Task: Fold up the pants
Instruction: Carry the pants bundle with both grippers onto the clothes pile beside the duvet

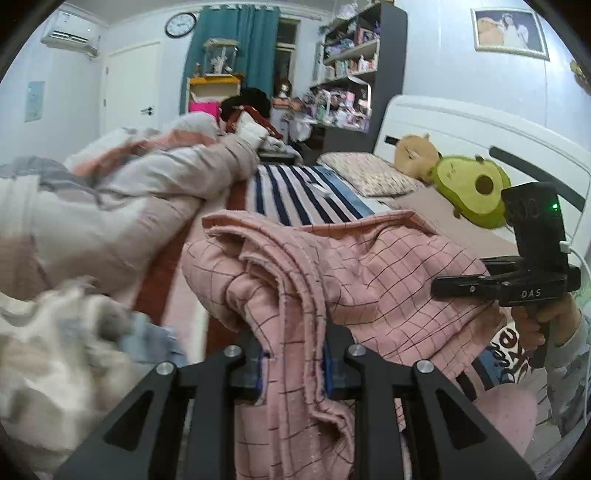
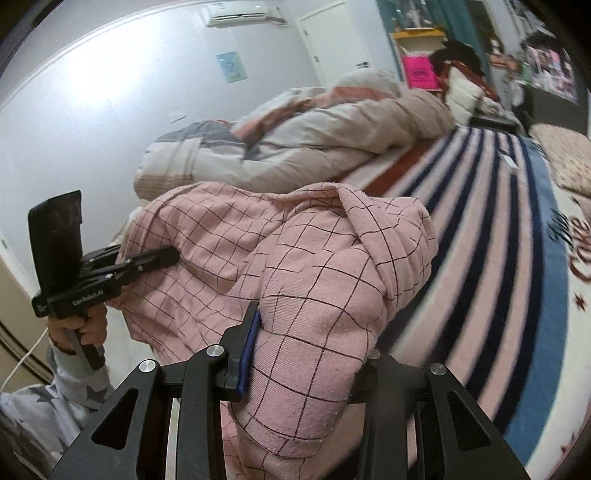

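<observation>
Both grippers [image 1: 293, 363] [image 2: 306, 354] level, clamping pink pants [image 1: 369, 258].

This is a lived-in home bedroom. A bed [image 1: 480, 125] with white headboard fills the right, holding a rumpled duvet [image 1: 147, 184], pillow [image 1: 369, 173] and avocado plush [image 1: 472, 188]. Teal curtains [image 1: 236, 40], a wall clock [image 1: 180, 24] and, upper left, probably an air conditioner [image 1: 70, 37].

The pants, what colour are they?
Pink with a thin dark grid check; the pants show best in the right wrist view.
</observation>
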Motion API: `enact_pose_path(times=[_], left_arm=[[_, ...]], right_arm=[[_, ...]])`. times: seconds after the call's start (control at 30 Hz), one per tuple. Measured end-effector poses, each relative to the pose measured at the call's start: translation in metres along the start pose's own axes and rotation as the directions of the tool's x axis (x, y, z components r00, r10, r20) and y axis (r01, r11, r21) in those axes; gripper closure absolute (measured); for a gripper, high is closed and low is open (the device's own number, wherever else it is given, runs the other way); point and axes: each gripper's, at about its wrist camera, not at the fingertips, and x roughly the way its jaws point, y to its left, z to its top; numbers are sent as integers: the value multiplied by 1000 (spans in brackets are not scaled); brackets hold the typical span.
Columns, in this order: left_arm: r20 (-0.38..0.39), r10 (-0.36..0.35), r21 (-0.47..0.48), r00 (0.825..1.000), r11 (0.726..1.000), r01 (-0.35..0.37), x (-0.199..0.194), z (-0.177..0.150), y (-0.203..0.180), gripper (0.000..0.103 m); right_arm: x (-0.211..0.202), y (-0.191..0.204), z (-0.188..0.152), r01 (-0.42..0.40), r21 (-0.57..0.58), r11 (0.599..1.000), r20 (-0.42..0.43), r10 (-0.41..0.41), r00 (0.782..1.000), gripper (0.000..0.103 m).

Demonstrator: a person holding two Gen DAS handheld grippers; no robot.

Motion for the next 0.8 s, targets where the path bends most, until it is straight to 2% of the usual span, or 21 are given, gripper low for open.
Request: enact_pose_path(times=[0.23, 0.37, 0.47, 0.6, 0.8], left_arm=[[73, 93, -53, 993, 995, -90, -57, 18, 72, 85], [96, 176, -85, 980, 982, -168, -89, 23, 113, 85], [99, 252, -118, 963, 963, -240, -110, 22, 146, 85], [88, 359, -150, 929, 927, -343, -129, 13, 183, 85], [39, 433, -214, 901, 884, -416, -128, -3, 234, 85]], right_arm=[[41, 58, 60, -84, -84, 993, 20, 86, 996, 75], [66, 101, 95, -134, -157, 978, 18, 139, 990, 74], [88, 128, 114, -177, -193, 965, 6, 181, 983, 74], [126, 165, 130, -233, -234, 944, -24, 234, 972, 74], [175, 200, 137, -287, -248, 925, -65, 279, 958, 74]])
